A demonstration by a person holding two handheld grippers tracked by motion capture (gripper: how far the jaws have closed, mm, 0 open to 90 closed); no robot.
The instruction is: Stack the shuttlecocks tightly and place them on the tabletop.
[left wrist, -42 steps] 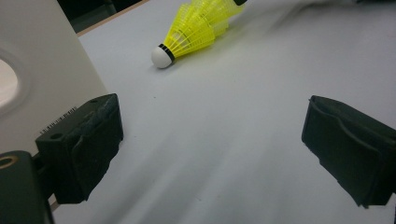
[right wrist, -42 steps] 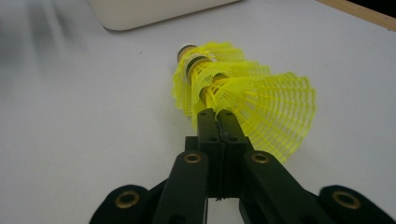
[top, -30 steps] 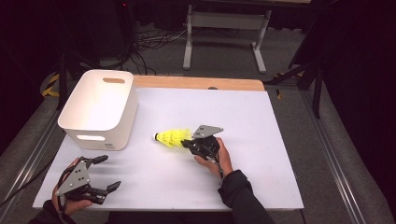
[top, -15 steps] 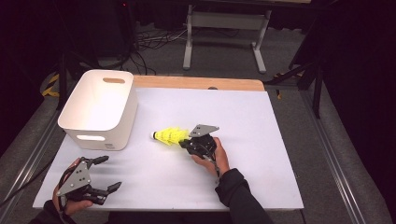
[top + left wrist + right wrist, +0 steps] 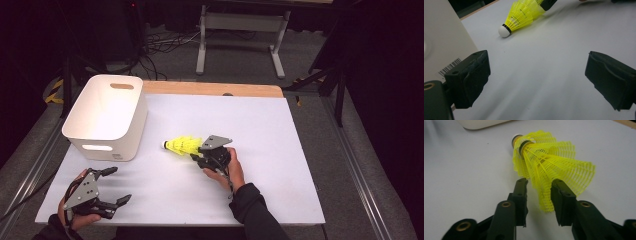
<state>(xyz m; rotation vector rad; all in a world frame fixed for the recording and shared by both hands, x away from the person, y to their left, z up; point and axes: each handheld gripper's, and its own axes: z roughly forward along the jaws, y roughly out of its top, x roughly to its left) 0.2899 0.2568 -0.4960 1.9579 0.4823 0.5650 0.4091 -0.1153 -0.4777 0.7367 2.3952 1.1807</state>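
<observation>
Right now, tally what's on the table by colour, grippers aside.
Yellow: 2 nested shuttlecocks, judging by the two cork rings in the right gripper view
White: 1 bin
Total: 3

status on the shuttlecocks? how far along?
Done: nothing visible inside the white bin yet. In hand: nested yellow shuttlecocks lie on the table, rim between the right gripper jaws, which have just been opening. Left gripper is open, idle. Left: apparently grasping and binning them.

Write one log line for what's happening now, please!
right gripper: jaws just opening around yellow shuttlecocks' skirt edge | left gripper: open, holding nothing | white bin: beside shuttlecocks
</observation>
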